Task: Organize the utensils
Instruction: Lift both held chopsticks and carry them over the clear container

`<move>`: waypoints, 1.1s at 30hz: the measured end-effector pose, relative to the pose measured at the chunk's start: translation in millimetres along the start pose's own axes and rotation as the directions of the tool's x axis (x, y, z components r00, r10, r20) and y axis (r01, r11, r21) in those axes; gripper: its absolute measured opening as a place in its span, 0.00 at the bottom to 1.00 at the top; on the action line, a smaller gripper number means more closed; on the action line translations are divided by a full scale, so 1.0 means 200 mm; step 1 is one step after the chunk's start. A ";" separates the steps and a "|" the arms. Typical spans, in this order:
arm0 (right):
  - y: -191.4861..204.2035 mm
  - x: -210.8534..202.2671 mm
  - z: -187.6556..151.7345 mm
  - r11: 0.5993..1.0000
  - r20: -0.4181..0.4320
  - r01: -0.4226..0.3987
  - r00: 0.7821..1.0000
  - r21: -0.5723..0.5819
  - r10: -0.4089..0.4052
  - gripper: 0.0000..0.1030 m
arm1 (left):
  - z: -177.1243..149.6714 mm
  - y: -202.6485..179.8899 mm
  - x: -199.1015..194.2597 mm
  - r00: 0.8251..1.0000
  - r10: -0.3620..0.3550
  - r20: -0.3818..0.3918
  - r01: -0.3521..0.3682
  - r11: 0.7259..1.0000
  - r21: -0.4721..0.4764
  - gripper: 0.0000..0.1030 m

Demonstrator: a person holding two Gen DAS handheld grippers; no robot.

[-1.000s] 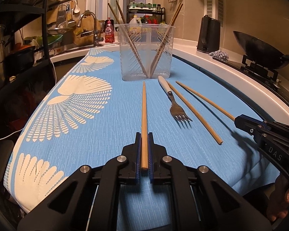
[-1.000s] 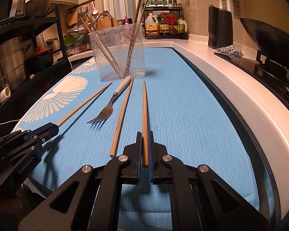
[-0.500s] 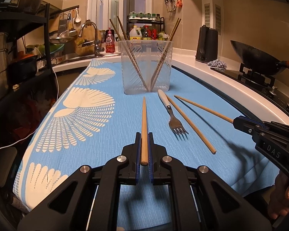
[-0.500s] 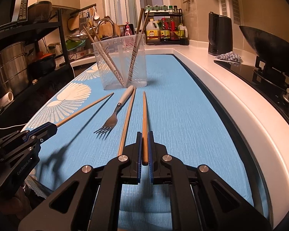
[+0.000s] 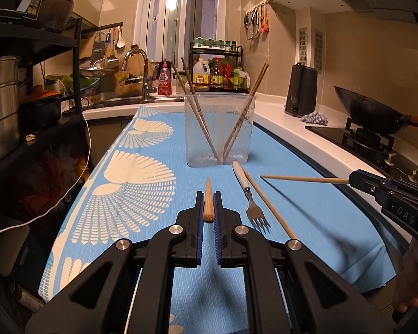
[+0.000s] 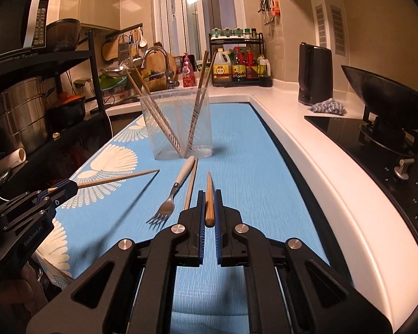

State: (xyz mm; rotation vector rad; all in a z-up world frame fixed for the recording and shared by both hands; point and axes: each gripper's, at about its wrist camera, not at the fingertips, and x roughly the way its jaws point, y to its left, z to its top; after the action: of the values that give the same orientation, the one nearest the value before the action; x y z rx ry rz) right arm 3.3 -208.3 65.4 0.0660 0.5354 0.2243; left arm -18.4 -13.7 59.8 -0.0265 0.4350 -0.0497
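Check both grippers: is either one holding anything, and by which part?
Both are. The left gripper holds a wooden chopstick near its thick butt end, tip pointing forward. The right gripper holds another chopstick the same way.

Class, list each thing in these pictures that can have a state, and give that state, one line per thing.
left gripper: shut on a chopstick, lifted off the cloth
right gripper: shut on a chopstick, lifted
clear container: upright, holds four chopsticks
fork: lying flat on the blue cloth
loose chopstick: lying flat beside the fork
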 end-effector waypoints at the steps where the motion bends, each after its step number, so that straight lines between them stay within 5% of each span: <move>1: 0.00 -0.01 0.01 1.000 0.007 -0.001 1.000 0.001 0.001 0.06 | 0.02 0.00 -0.01 1.000 -0.001 0.010 0.001 1.000 0.001 0.06; 19: 0.05 -0.09 0.45 0.998 0.096 -0.060 0.993 -0.019 0.062 0.06 | 0.45 0.07 -0.05 0.996 -0.063 0.061 0.063 0.998 0.004 0.06; 33: 0.04 -0.02 0.81 0.994 0.096 -0.109 0.989 -0.021 0.110 0.06 | 0.83 0.16 0.09 0.986 -0.121 -0.111 0.119 0.993 -0.025 0.06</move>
State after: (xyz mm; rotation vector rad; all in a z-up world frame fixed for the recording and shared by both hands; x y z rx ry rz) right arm 80.8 -201.5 207.7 0.0904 0.4338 0.3307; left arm 69.5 19.0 200.8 -0.0685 0.5465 -0.1662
